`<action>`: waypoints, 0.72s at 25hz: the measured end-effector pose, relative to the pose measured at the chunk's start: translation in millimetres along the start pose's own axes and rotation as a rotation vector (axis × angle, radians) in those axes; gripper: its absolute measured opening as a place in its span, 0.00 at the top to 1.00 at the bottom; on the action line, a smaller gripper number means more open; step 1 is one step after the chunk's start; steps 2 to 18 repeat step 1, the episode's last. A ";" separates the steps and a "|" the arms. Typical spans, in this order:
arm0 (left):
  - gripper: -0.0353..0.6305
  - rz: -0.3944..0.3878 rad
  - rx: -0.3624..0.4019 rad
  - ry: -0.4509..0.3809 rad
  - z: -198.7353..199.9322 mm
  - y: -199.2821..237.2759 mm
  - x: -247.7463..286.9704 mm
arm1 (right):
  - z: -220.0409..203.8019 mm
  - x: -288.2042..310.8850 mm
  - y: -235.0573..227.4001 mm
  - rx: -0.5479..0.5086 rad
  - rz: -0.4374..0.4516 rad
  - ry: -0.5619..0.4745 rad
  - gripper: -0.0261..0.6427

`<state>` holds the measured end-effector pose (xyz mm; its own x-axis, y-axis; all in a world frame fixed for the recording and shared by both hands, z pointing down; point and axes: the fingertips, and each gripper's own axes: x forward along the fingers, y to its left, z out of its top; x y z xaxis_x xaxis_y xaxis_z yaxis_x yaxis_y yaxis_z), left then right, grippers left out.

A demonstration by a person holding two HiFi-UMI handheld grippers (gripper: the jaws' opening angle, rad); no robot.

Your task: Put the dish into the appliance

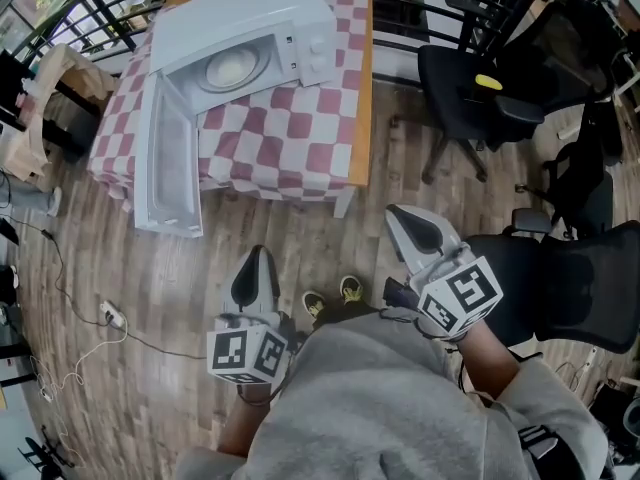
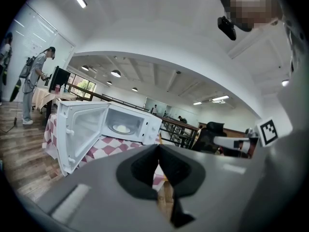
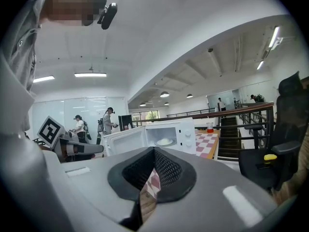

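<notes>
Head view: the microwave (image 1: pixel 300 13) stands on a desk (image 1: pixel 300 133) under a red-and-white checked cloth, at about 11 o'clock from the person. Its door (image 1: pixel 170 163) hangs wide open toward 7 o'clock, over the desk's edge. The dish (image 1: pixel 231 68), pale and round, lies inside the cavity on the turntable. The left tool (image 1: pixel 260 253) and the right tool (image 1: pixel 393 211) are both held over the wooden floor, well short of the desk, pointing toward 12 o'clock, and neither carries anything. Black chairs (image 1: pixel 465 93) stand at 2 o'clock, and a white cable (image 1: pixel 110 316) trails on the floor at 8 o'clock

Left gripper view: the left tool (image 2: pixel 158 148) has its jaws together with nothing between them. Beyond the tips, at 11 o'clock, the microwave (image 2: pixel 150 127) shows with its door (image 2: pixel 82 129) swung out to the left and the dish (image 2: pixel 121 128) inside. A person (image 2: pixel 31 79) stands far off at 9 o'clock. The right tool (image 2: pixel 236 141) shows at 3 o'clock

Right gripper view: the right tool (image 3: pixel 154 150) has its jaws meeting at the tips, empty; only cloth and floor show through the slit below them. The microwave (image 3: pixel 186 134) sits straight ahead at 12 o'clock, door (image 3: pixel 125 140) open to the left, dish (image 3: pixel 165 141) within. A small red-filled cup (image 3: pixel 210 128) stands on the desk (image 3: pixel 207 141) just right of it. The left tool (image 3: pixel 77 149) shows at 9 o'clock, and a black chair (image 3: pixel 270 166) at 3 o'clock
</notes>
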<state>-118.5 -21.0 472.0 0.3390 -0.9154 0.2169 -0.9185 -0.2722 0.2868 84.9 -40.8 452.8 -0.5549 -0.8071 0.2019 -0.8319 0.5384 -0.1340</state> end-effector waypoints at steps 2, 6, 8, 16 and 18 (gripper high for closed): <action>0.93 -0.005 0.002 0.001 -0.2 -2.3 2.4 | 1.6 2.5 -0.7 -0.005 0.000 -0.008 0.96; 0.93 -0.005 0.002 0.001 -0.2 -2.3 2.4 | 1.6 2.5 -0.7 -0.005 0.000 -0.008 0.96; 0.93 -0.005 0.002 0.001 -0.2 -2.3 2.4 | 1.6 2.5 -0.7 -0.005 0.000 -0.008 0.96; 0.93 -0.005 0.002 0.001 -0.2 -2.3 2.4 | 1.6 2.5 -0.7 -0.005 0.000 -0.008 0.96; 0.93 -0.005 0.002 0.001 -0.2 -2.3 2.4 | 1.6 2.5 -0.7 -0.005 0.000 -0.008 0.96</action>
